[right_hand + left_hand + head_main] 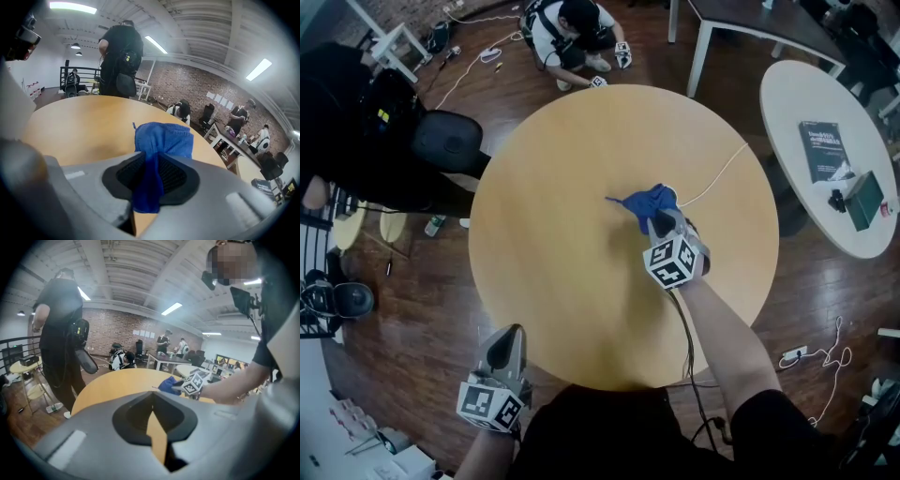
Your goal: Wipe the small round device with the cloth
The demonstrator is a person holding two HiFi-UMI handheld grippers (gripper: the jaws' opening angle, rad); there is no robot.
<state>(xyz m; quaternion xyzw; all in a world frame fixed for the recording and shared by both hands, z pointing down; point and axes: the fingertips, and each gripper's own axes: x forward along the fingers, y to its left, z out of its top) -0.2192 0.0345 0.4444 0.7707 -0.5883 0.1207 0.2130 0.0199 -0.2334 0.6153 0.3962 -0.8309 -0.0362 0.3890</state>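
On the round table, the right tool is clenched on the blue cloth and holds it down, so I think the wiping is under way. I cannot see the small round device; it may be under the cloth, at the tool's tip, where the white cord ends. The next move should be gentle rubbing there, while the left tool sits empty, its jaws slightly apart.

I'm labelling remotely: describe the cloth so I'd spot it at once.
Find the big round wooden table. Right of its centre, the right gripper pinches a crumpled cloth. It is the only blue thing there, beside a thin white cable.
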